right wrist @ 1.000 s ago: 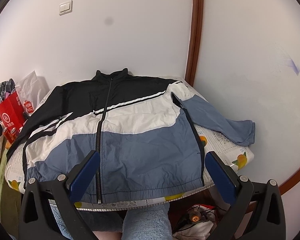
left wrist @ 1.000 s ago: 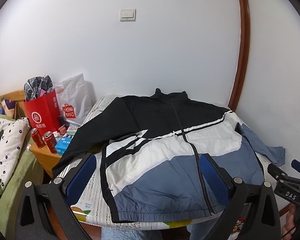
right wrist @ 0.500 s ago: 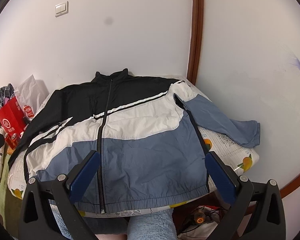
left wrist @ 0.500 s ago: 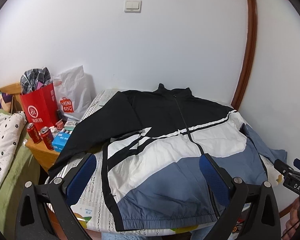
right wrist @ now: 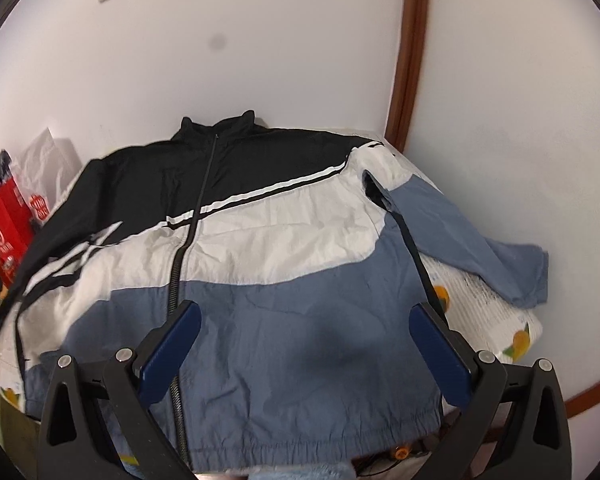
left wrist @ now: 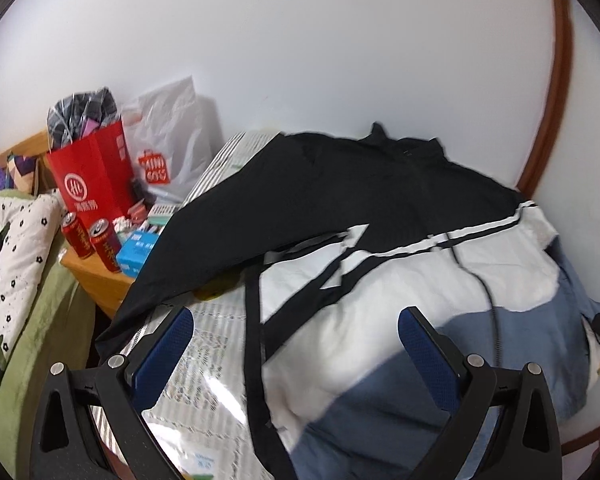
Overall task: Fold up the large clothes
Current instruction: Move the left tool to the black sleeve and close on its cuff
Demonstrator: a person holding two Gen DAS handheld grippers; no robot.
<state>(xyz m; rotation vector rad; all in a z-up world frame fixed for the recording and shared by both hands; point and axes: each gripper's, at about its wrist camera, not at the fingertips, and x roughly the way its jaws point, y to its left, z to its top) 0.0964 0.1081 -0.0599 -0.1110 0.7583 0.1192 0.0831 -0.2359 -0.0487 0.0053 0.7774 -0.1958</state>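
- Bed (right wrist: 496, 312) with a printed cover carries the load; its right corner shows orange fruit prints, and most of its top is hidden under the garment.
- Jacket (right wrist: 284, 248) lies flat, front up and zipped, collar toward the far edge by the wall and hem at the near edge. Black covers the top, white the middle band, blue the lower part.
- Blue sleeve (right wrist: 500, 256) extends past the right side of the jacket onto the cover and reaches the right edge of the bed; its cuff lies crumpled.
- Black sleeve (left wrist: 204, 248) drapes over the left edge of the bed; its cuff end is cut off behind the left tongs.
- Wooden bedside cabinet (left wrist: 96, 280) stands just beside the left edge of the bed, partly hidden by the black sleeve.
- Red paper bag (left wrist: 94, 176) stands on the cabinet with dark checked fabric protruding from its top; deeper contents are not visible.
- White plastic bag (left wrist: 172, 136) leans against the wall behind it; contents cannot be determined.
- Two red cans (left wrist: 90, 236) stand upright at the cabinet front, touching each other, next to a blue box (left wrist: 138, 254).
- Left tongs (left wrist: 296, 344) are spread wide above the near left part of the jacket, gripping nothing.
- Right tongs (right wrist: 306, 338) are spread wide above the blue lower front, gripping nothing.
- Left view is motion-blurred; print on the cover is unreadable.
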